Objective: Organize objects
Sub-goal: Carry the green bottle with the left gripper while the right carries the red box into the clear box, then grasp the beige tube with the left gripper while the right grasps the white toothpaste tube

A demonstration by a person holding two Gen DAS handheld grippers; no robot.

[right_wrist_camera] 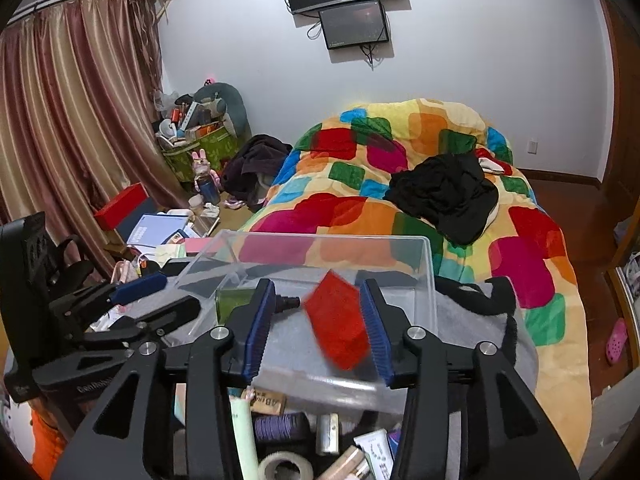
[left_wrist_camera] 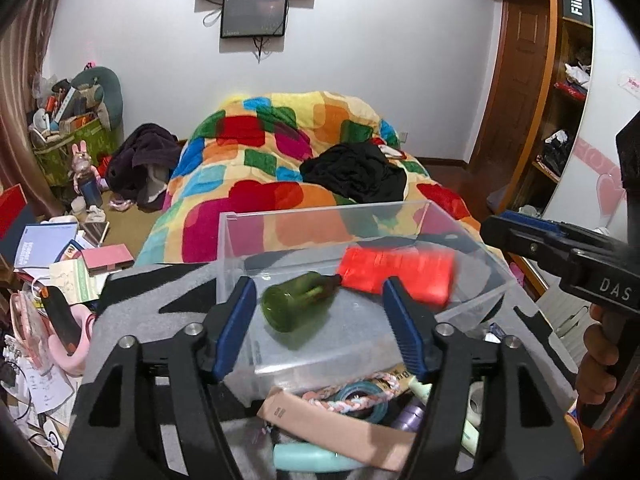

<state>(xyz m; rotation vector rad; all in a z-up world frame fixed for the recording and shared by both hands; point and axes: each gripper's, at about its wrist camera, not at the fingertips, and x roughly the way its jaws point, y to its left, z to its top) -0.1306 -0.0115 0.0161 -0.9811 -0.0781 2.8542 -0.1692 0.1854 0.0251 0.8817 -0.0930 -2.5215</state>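
A clear plastic bin [left_wrist_camera: 472, 300] stands on a grey surface in front of the bed; it also shows in the right wrist view [right_wrist_camera: 430, 280]. Inside lies a dark green bottle [left_wrist_camera: 294, 302], on its side, seen in the right wrist view [right_wrist_camera: 234, 300] too. A red packet [left_wrist_camera: 396, 274] is blurred inside the bin, and in the right wrist view [right_wrist_camera: 338, 330] it is between my right fingers, not touching them. My left gripper [left_wrist_camera: 320, 324] is open and empty over the bin. My right gripper [right_wrist_camera: 316, 328] is open.
Below the grippers lies a heap of small items: a pink carton [left_wrist_camera: 320, 428], a braided ring [left_wrist_camera: 352, 400], a tape roll [right_wrist_camera: 286, 466], tubes. A bed with a colourful quilt [left_wrist_camera: 260, 168] and black clothes [left_wrist_camera: 356, 172] is behind. Books and clutter [left_wrist_camera: 44, 248] lie left.
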